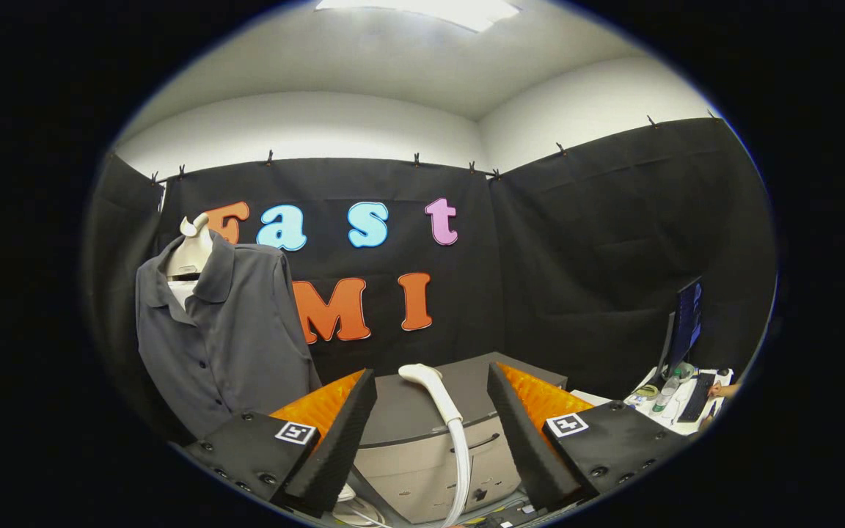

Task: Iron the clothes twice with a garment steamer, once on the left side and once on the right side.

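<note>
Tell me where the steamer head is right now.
In the gripper view, the white steamer head stands upright between the open gripper's fingers, just ahead of them, against the grey box. The grey shirt hangs beyond, on the left.

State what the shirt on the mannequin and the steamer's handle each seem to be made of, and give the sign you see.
Shirt: soft woven or knit cloth, matte grey; it drapes and folds. Steamer handle: probably smooth moulded plastic, off-white with a slight sheen, standing between the open tool's fingers, untouched. Mannequin: hard, pale, likely plastic.
</note>
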The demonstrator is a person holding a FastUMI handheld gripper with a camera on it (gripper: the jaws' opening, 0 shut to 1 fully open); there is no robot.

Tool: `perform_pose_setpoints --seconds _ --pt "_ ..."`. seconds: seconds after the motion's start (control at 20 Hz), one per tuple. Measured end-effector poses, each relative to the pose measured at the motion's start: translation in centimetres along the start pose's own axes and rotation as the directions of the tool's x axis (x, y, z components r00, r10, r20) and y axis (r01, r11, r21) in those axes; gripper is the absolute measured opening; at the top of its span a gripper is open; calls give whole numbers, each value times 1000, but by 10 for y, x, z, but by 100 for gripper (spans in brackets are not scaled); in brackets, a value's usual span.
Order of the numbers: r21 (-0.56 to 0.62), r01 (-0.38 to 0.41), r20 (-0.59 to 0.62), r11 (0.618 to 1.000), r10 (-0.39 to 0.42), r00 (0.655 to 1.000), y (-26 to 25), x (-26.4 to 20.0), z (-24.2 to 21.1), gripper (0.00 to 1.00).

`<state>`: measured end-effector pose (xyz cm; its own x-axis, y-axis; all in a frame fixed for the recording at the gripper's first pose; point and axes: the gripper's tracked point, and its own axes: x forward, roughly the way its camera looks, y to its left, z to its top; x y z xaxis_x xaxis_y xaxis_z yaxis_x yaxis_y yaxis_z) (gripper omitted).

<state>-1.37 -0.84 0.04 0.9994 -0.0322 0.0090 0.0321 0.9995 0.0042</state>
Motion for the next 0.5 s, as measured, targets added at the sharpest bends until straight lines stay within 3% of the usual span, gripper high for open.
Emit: perform_pose_setpoints --seconds 0.5 --pt "19 22 14 1000 -22 1000 -18 4 3 98"
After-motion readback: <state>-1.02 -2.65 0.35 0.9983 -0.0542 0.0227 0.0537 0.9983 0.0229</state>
